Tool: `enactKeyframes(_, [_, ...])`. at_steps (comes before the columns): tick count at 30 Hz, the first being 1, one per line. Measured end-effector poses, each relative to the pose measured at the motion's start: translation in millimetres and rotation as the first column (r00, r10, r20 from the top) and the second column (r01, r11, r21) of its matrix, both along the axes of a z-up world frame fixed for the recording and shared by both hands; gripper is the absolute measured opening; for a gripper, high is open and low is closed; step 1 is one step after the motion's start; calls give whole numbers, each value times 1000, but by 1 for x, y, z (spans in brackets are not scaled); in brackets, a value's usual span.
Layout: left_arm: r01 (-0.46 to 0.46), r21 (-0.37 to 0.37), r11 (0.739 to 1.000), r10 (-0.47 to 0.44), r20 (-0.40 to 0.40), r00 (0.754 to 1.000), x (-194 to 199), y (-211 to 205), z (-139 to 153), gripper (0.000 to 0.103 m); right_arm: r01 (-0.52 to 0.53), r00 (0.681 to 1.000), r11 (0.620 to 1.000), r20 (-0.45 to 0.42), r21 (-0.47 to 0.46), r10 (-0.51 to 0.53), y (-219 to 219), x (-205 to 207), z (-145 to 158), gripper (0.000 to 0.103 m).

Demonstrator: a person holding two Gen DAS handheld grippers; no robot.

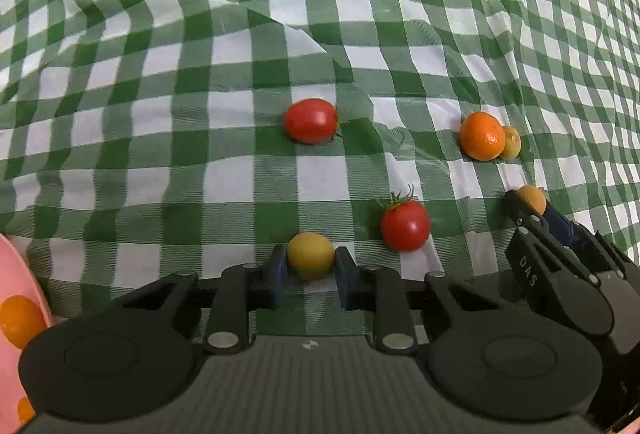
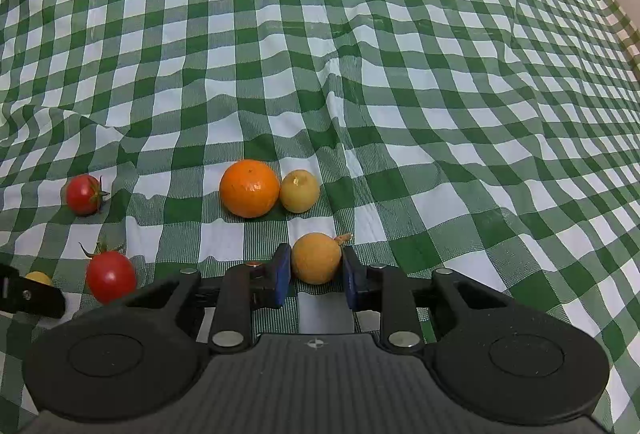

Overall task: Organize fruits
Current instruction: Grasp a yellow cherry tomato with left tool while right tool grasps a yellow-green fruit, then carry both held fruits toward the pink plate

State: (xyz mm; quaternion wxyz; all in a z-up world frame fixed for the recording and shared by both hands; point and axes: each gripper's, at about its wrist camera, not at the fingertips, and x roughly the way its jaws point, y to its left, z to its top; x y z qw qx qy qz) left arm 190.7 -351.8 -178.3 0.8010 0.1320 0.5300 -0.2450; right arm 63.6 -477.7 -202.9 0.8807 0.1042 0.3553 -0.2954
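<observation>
The left gripper (image 1: 311,270) has its blue pads clamped on a small yellow fruit (image 1: 310,254) that sits on the green-and-white checked cloth (image 1: 240,34). Just to its right lies a red tomato with a green stem (image 1: 405,226), and farther off, near the middle of the cloth, a second red tomato (image 1: 310,120). The right gripper (image 2: 315,270) is closed on a tan-orange round fruit (image 2: 316,258) with a short stalk, also low on the cloth. Beyond it, an orange (image 2: 249,188) and a pale yellow fruit (image 2: 299,191) sit touching side by side. At the near left edge of the left wrist view, the rim of a pink plate (image 1: 24,266) shows, with orange fruit (image 1: 20,320) lying in it.
</observation>
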Motion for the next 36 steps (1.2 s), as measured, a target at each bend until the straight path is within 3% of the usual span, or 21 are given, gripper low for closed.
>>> enactKeyframes(10, [-56, 13, 998, 54, 104, 993, -31, 72, 61, 28, 59, 987, 995, 152, -84, -45, 8, -27, 48, 28])
enactKeyframes(14, [-66, 4, 998, 65, 122, 990, -57, 110, 87, 28, -25, 978, 995, 203, -94, 44, 41, -59, 85, 28])
enactKeyframes(18, [-92, -4, 996, 91, 117, 989, -87, 147, 107, 28, -138, 973, 990, 181, -32, 142, 93, -100, 108, 28])
enactKeyframes(22, [-122, -25, 992, 124, 106, 987, -116, 184, 122, 28, -280, 952, 959, 144, 46, 271, 144, -130, 123, 28])
enactKeyframes(25, [-144, -36, 989, 148, 108, 983, -135, 210, 130, 28, -358, 926, 932, 144, 49, 348, 181, -145, 137, 28])
enactKeyframes(30, [-213, -66, 975, 219, 111, 969, -156, 251, 144, 28, -432, 890, 901, 179, 34, 420, 218, -154, 163, 28])
enactKeyframes(36, [-258, -124, 958, 277, 182, 943, -177, 296, 169, 28, -470, 859, 883, 225, -7, 459, 244, -163, 190, 28])
